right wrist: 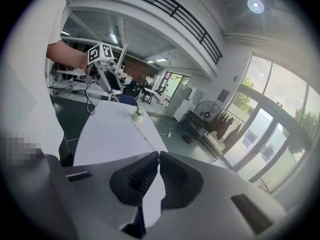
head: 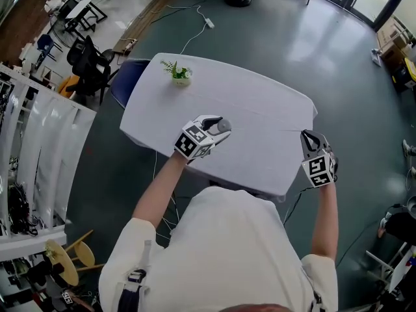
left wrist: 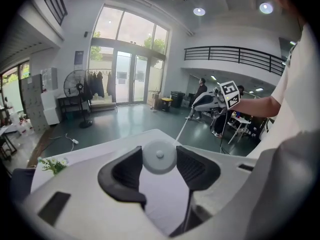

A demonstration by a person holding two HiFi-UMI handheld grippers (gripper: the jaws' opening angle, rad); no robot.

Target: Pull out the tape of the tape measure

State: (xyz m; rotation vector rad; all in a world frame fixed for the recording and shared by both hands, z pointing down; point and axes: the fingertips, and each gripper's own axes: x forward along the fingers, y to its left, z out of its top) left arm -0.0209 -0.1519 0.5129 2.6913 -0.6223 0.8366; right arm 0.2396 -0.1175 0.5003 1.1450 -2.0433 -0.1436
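Observation:
A round grey tape measure case (head: 223,126) is clamped between the pads of my left gripper (head: 218,125) above the white table (head: 260,96). In the left gripper view the case (left wrist: 159,157) fills the gap between the jaws. A thin white tape (head: 266,130) runs from it rightwards to my right gripper (head: 309,137), which hangs at the table's right edge. The left gripper view shows that tape (left wrist: 183,130) stretching up to the far gripper. In the right gripper view the jaws (right wrist: 158,156) are pinched together on the tape's end, and the tape (right wrist: 141,135) leads off across the table.
A small potted plant (head: 180,74) stands at the table's far left corner. A blue chair (head: 127,80) and a black chair (head: 91,64) are on the left, beyond the table. A white cable (head: 195,34) lies on the floor behind.

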